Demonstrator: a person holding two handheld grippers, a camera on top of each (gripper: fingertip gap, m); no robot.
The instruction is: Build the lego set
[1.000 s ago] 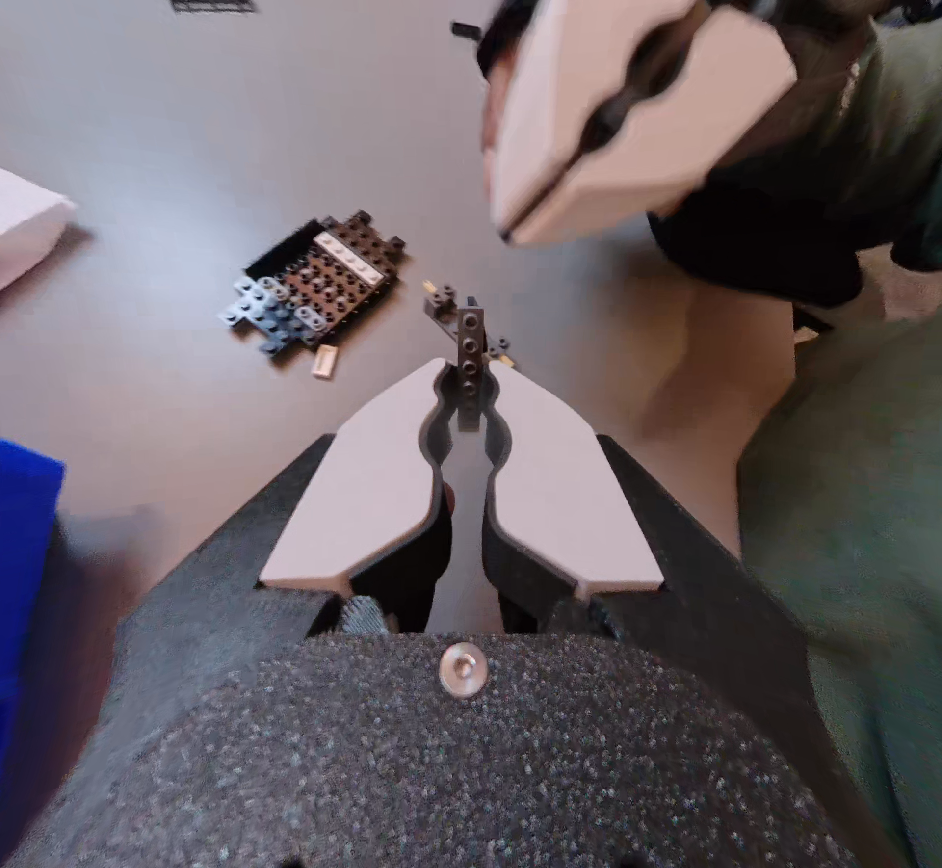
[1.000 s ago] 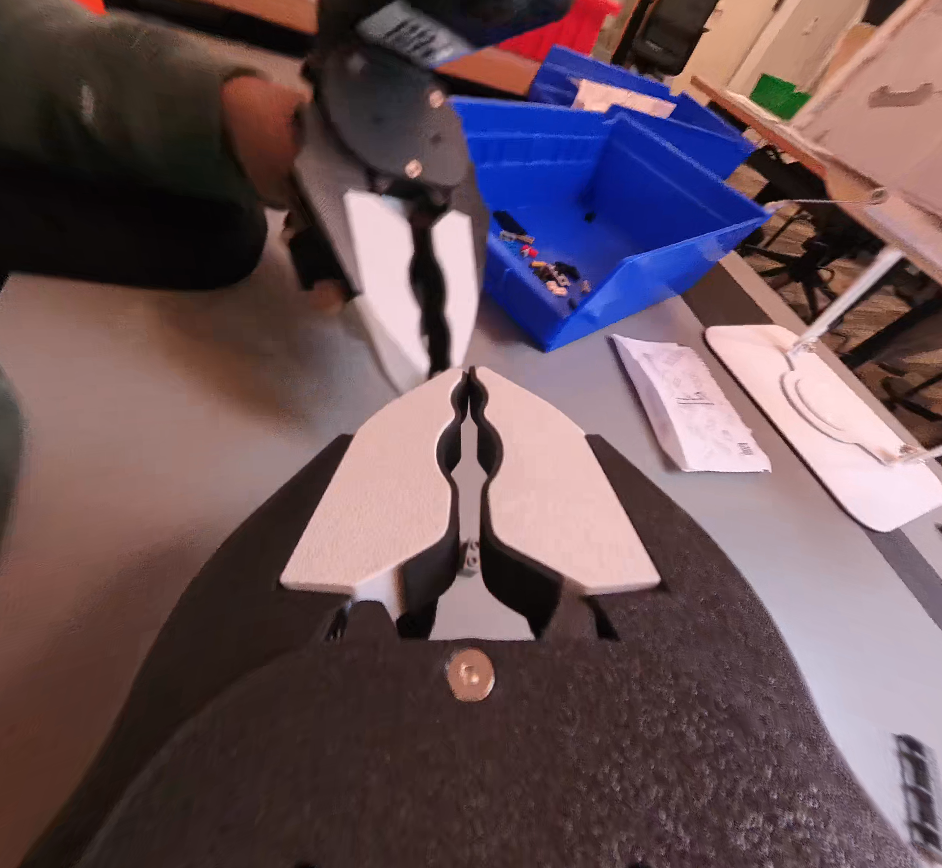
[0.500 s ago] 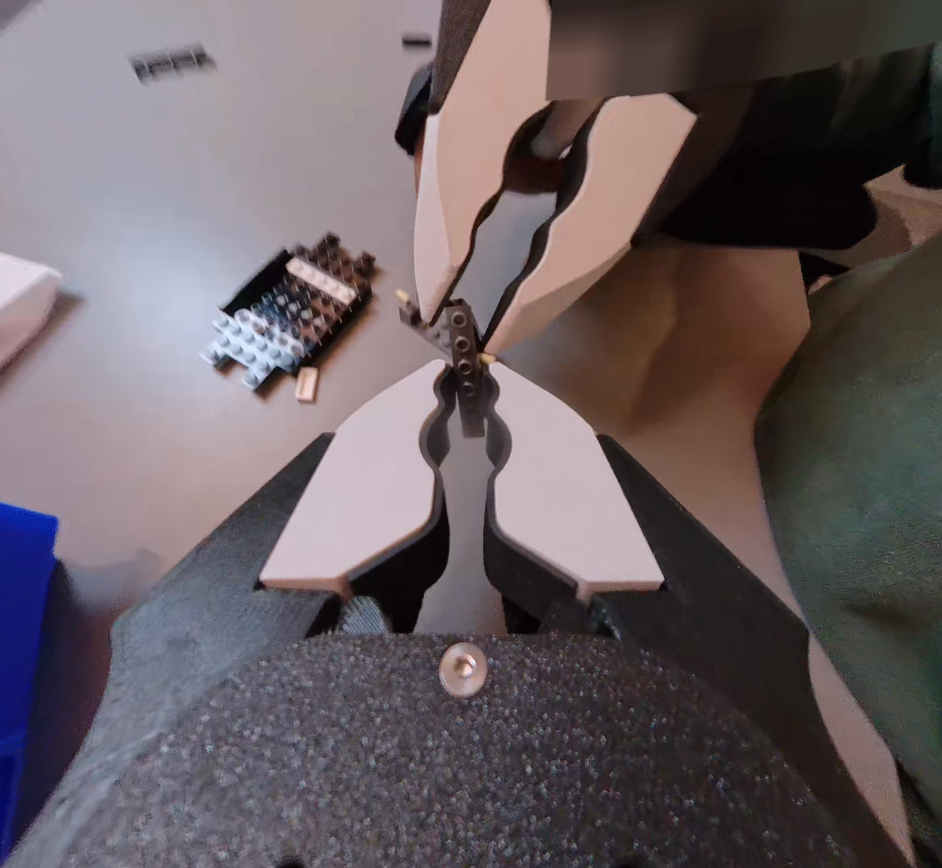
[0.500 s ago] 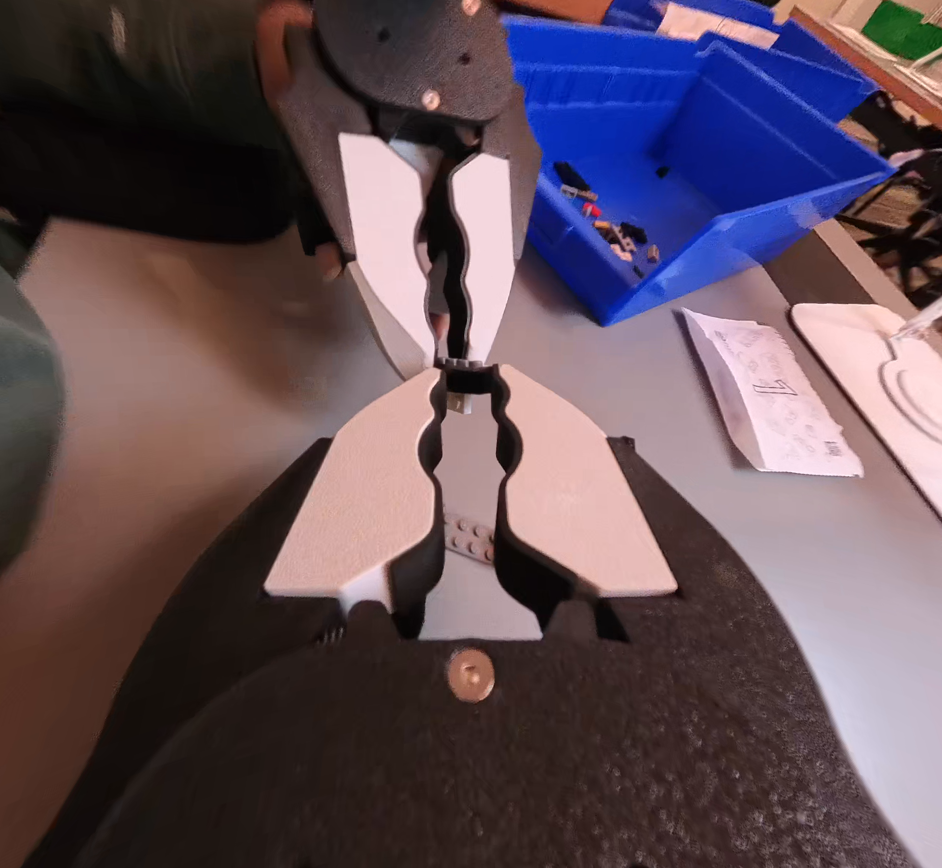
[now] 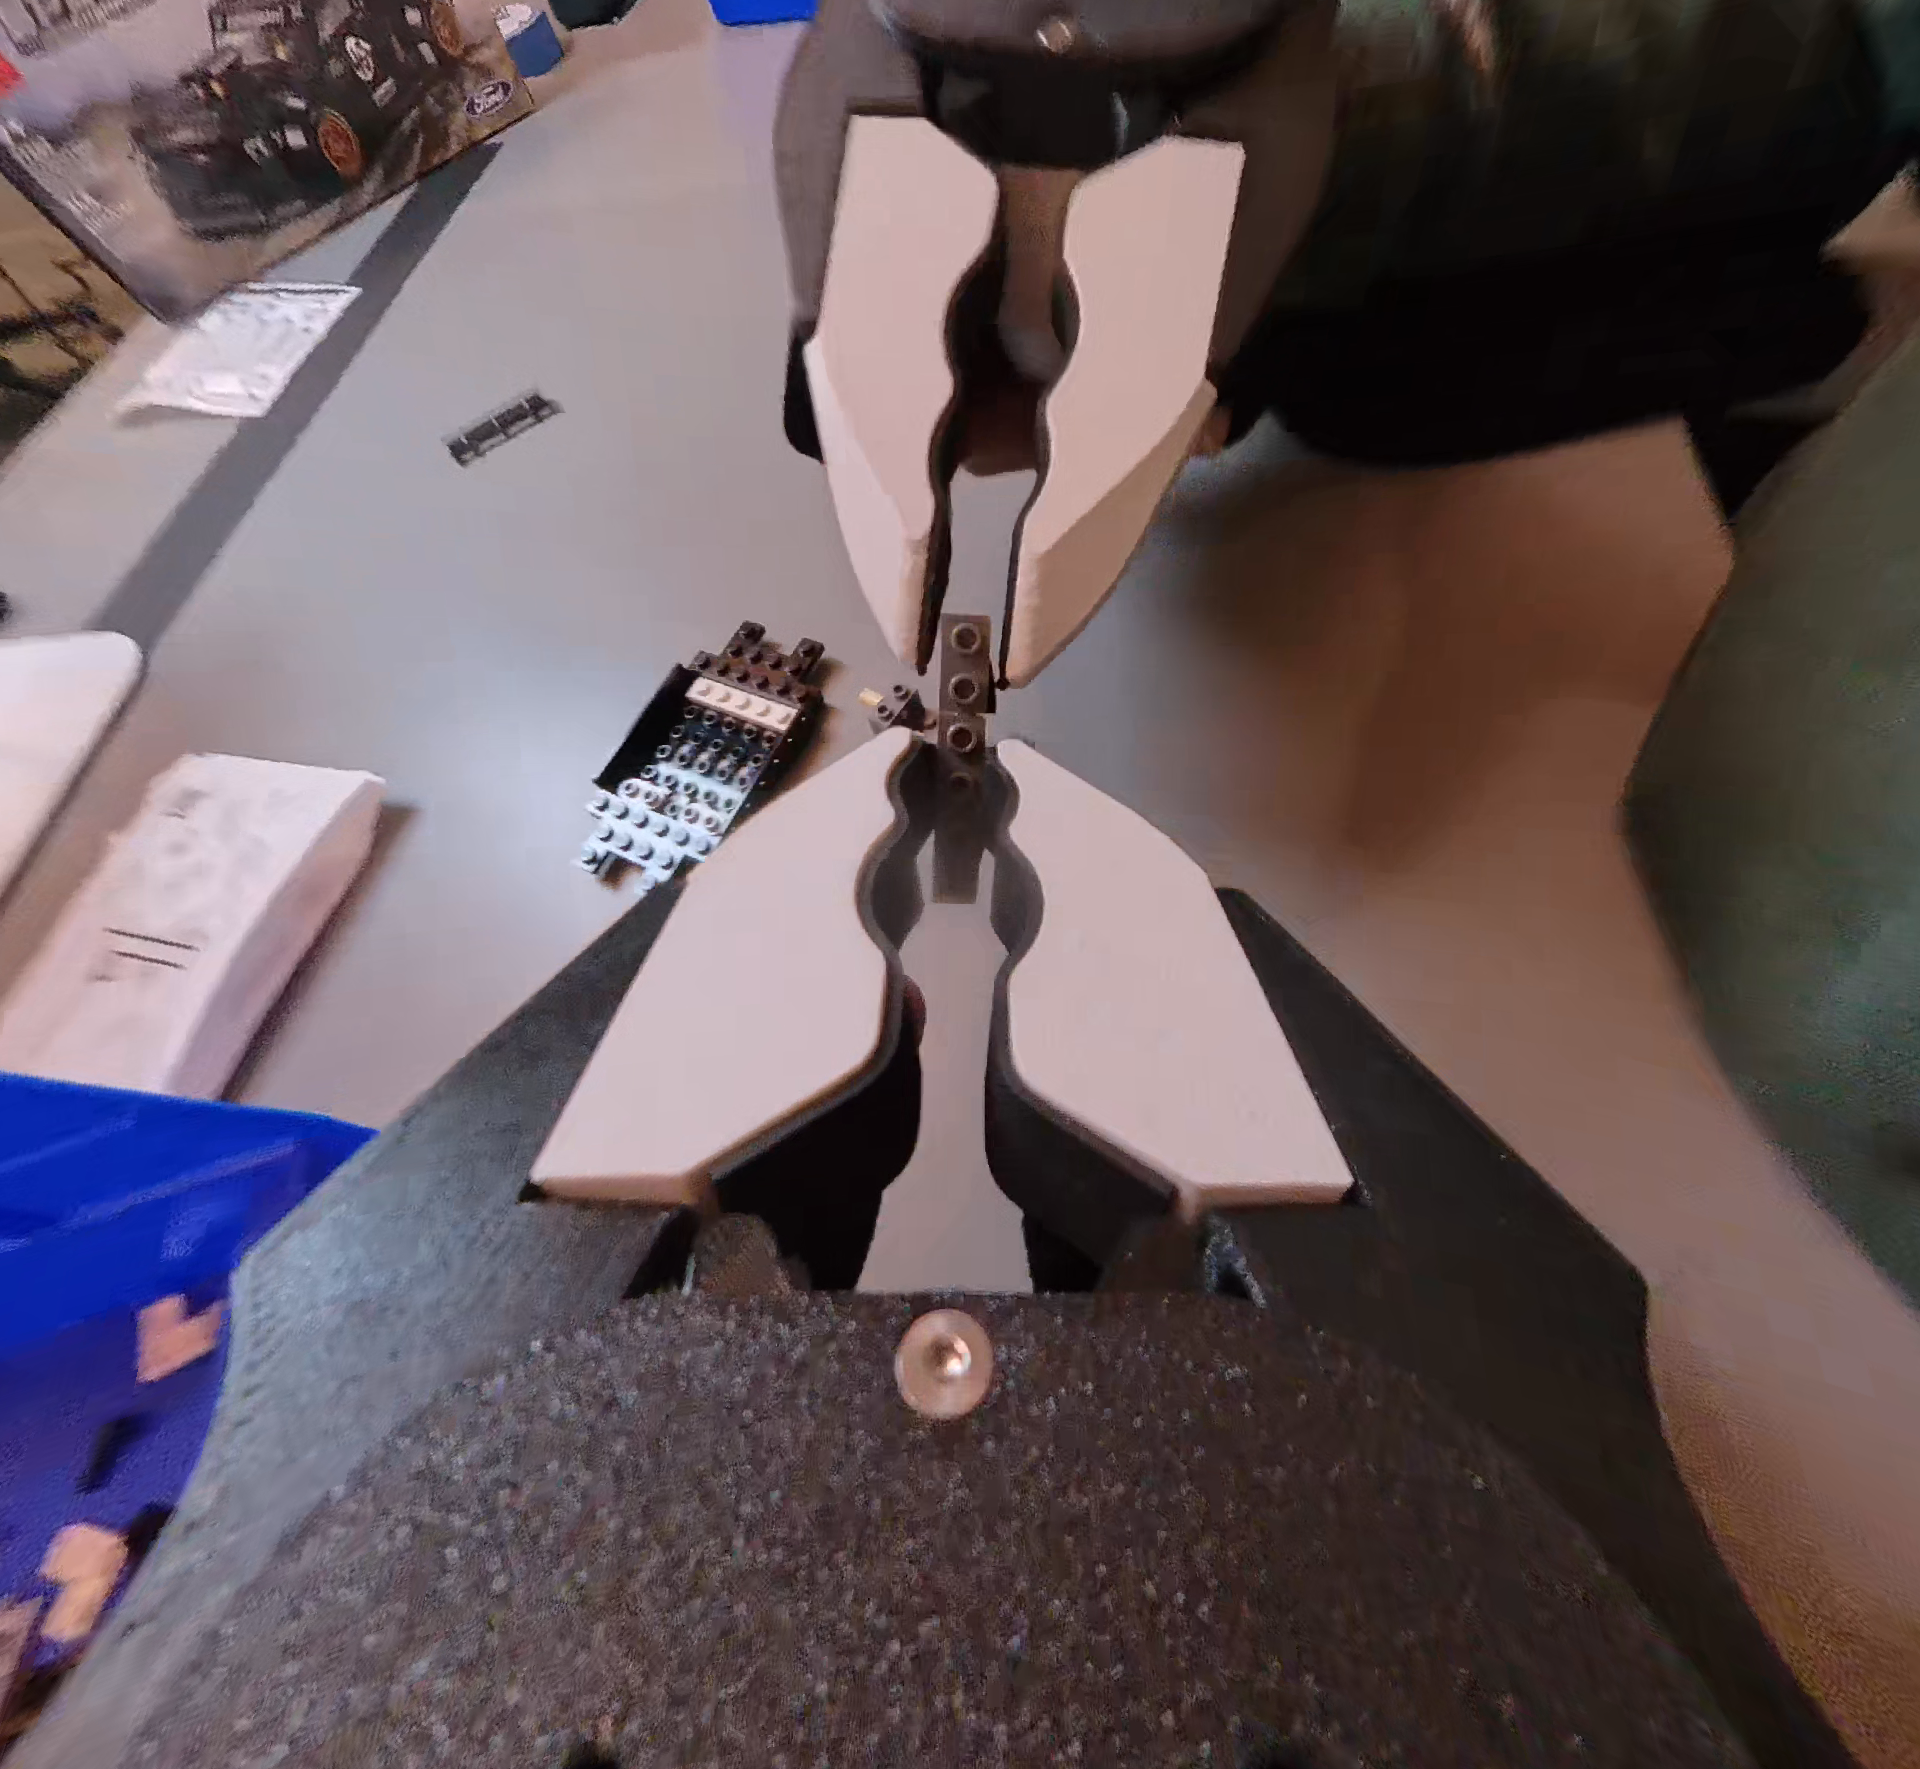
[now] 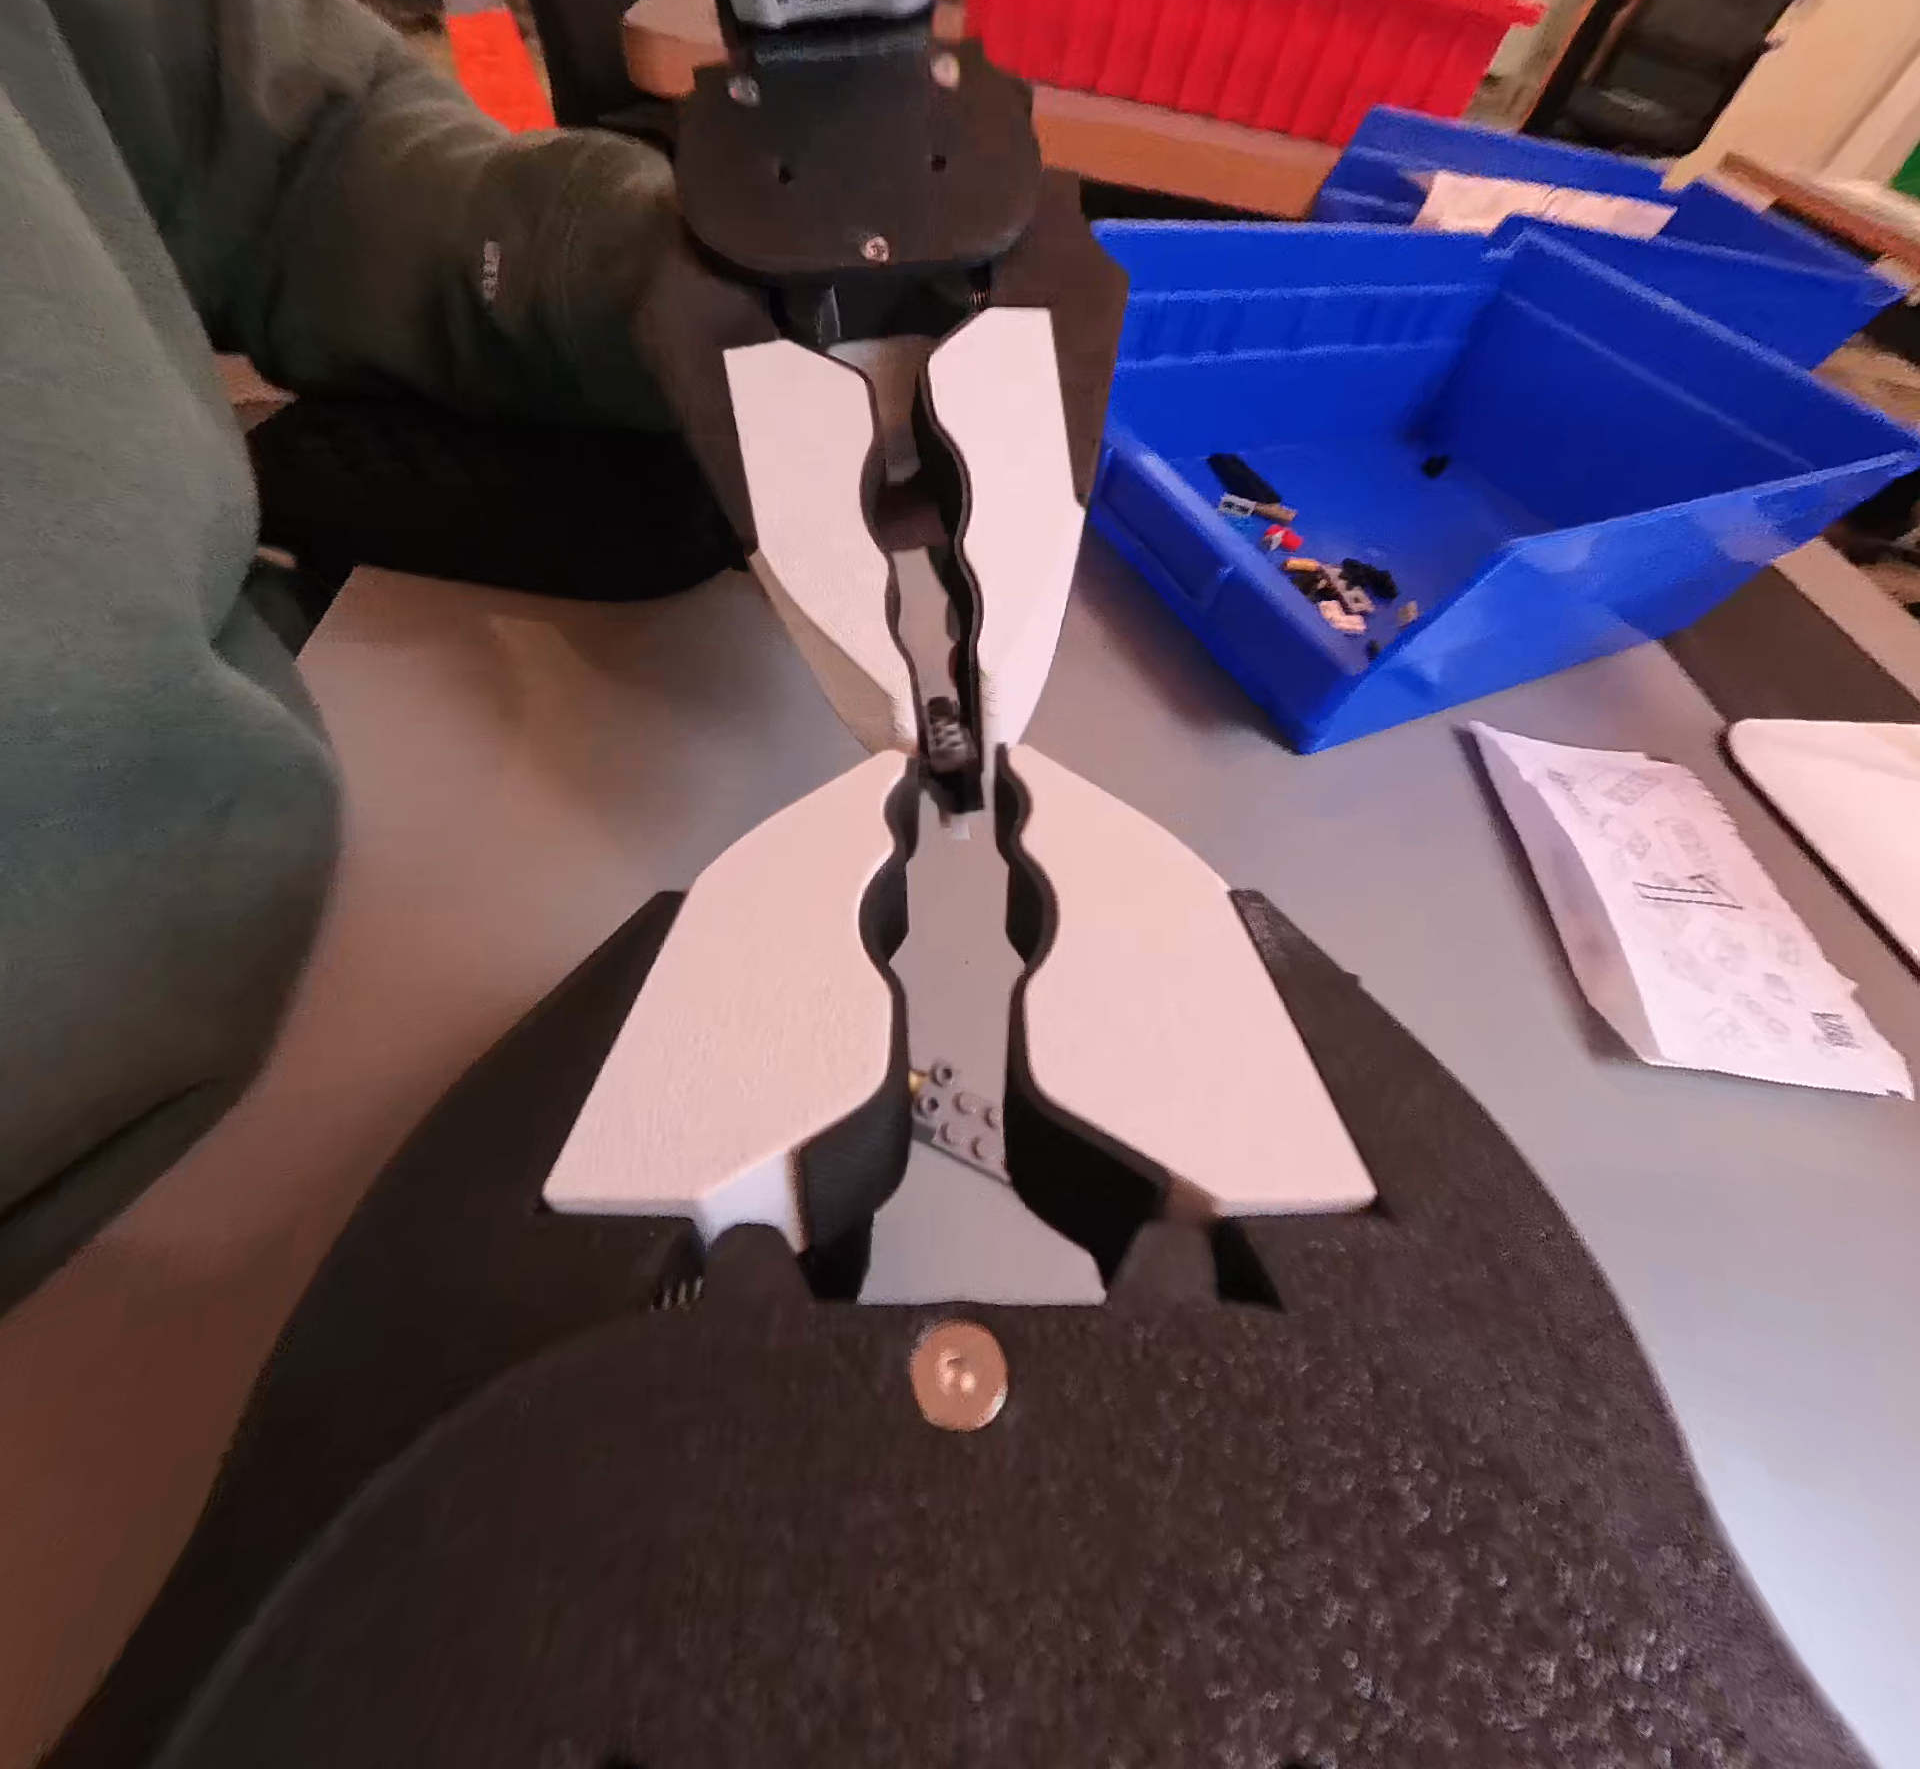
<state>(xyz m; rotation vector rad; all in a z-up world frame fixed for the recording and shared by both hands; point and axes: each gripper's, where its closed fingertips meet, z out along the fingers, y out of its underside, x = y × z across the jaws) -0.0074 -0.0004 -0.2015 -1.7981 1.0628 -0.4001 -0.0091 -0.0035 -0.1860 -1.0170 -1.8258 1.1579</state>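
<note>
My left gripper point(image 5: 961, 751) is shut on a long dark studded brick point(image 5: 963, 680) and holds it above the grey table point(image 5: 520, 576). My right gripper point(image 6: 956, 769) faces it tip to tip. In the left wrist view the right gripper point(image 5: 961, 672) comes from above and its pads press both sides of the brick's free end. In the right wrist view the brick point(image 6: 943, 732) shows between both pairs of fingertips. A part-built black, brown and grey brick assembly point(image 5: 707, 763) lies on the table left of the grippers, with a small dark piece point(image 5: 896, 707) beside it.
A grey plate point(image 6: 961, 1122) lies on the table under my right gripper. A blue bin point(image 6: 1507, 472) with small pieces stands right, and a paper leaflet point(image 6: 1683, 919) lies near it. A white bag point(image 5: 187, 909), a toy box point(image 5: 260, 57) and a green sleeve point(image 6: 312, 213) are around. Left and right tips are no more than a few centimetres apart. It is some 9 centimetres from my left tips to the grey plate point(image 6: 961, 1122).
My right gripper was shut and empty, then opened, moved in line with the left gripper and narrowed onto the brick's free end. The left gripper kept its hold and tilted up.
</note>
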